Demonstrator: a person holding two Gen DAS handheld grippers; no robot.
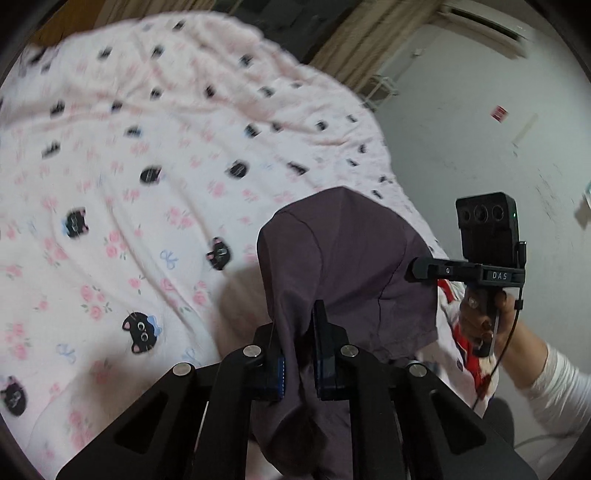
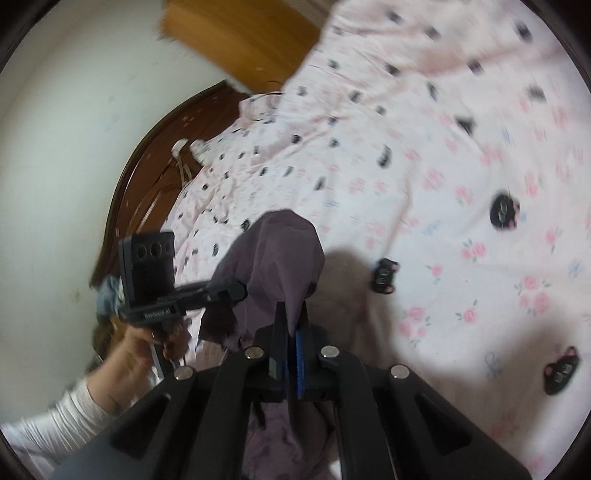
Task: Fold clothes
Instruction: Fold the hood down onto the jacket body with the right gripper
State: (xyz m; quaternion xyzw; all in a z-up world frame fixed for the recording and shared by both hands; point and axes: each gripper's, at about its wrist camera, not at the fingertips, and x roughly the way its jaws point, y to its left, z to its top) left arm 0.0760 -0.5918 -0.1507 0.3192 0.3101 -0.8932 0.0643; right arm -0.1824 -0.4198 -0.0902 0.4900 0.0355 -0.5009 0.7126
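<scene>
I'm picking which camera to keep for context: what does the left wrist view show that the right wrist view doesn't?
Only the left wrist view shows the air conditioner, curtain and a red sticker on the wall. Only the right wrist view shows the dark wooden headboard. Both show the purple garment clamped by both grippers above the cat-print bedsheet.

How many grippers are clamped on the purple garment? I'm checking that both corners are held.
2. The left gripper pinches the purple garment in its own camera's foreground; the right gripper pinches another part of it. More of the cloth hangs hidden below.
</scene>
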